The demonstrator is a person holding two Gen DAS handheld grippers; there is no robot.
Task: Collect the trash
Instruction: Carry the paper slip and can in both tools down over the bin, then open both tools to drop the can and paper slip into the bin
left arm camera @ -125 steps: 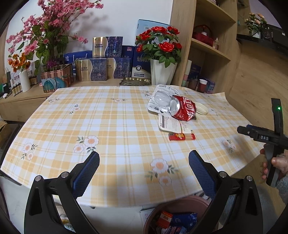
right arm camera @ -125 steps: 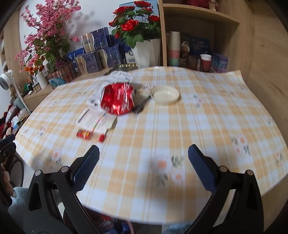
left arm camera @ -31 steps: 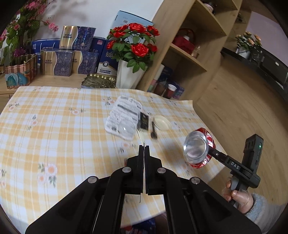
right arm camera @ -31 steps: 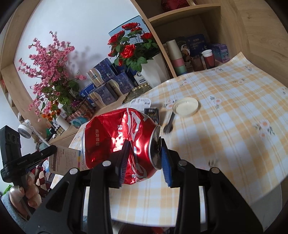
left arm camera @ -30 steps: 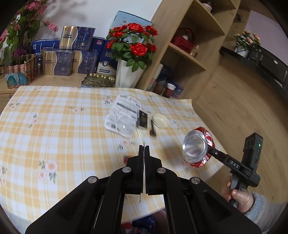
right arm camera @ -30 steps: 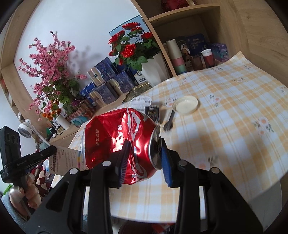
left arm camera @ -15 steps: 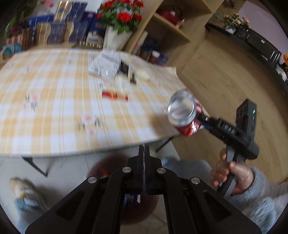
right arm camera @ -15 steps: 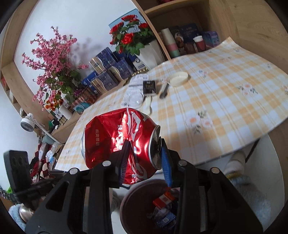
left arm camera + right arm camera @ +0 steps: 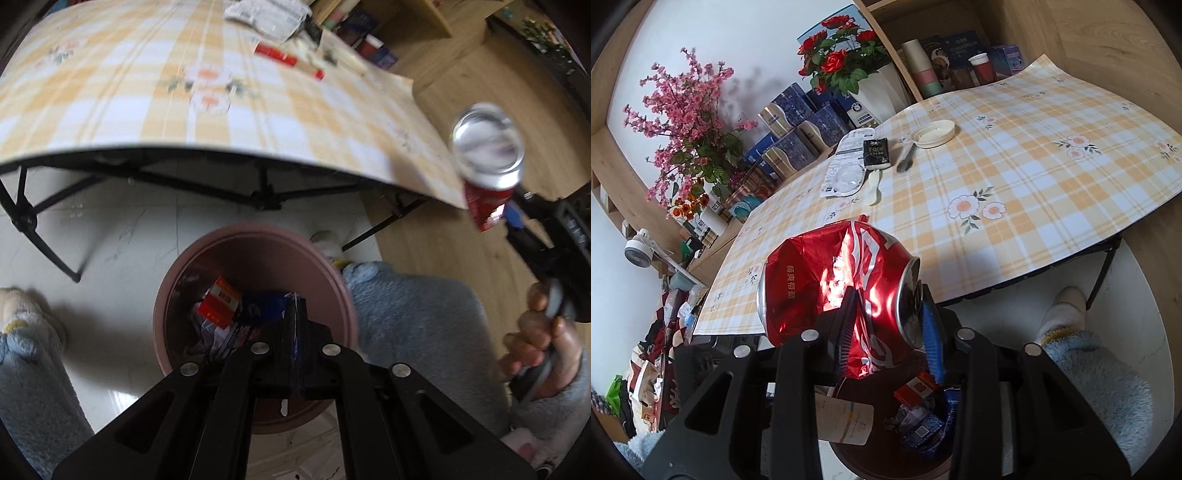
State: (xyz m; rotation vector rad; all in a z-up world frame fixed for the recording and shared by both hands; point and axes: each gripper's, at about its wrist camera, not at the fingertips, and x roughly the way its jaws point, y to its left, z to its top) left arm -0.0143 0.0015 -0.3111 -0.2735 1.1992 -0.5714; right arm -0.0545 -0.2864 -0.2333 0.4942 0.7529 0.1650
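Observation:
My left gripper (image 9: 294,301) points down into the pink-brown trash bin (image 9: 166,295), shut on a thin paper card seen edge-on between its jaws. That card (image 9: 842,421) shows flat in the right wrist view, hanging over the bin (image 9: 849,461). My right gripper (image 9: 886,295) is shut on a crushed red can (image 9: 827,284), held beyond the table edge above the bin. From the left wrist view the can (image 9: 487,147) shows its silver end at the right, with the right gripper (image 9: 496,212) and a hand (image 9: 543,332) behind it.
The checked table (image 9: 1034,166) carries a clear plastic pack (image 9: 846,177), a black packet (image 9: 875,149), a white lid (image 9: 932,134), a dark fork (image 9: 907,157) and a red wrapper (image 9: 275,55). The bin holds several wrappers. Blue fluffy legs and slippers flank the bin.
My left gripper has sunk from over the table to just above the bin, tipping downward. The right gripper has carried the can off the table edge, and the bin now shows beneath it.

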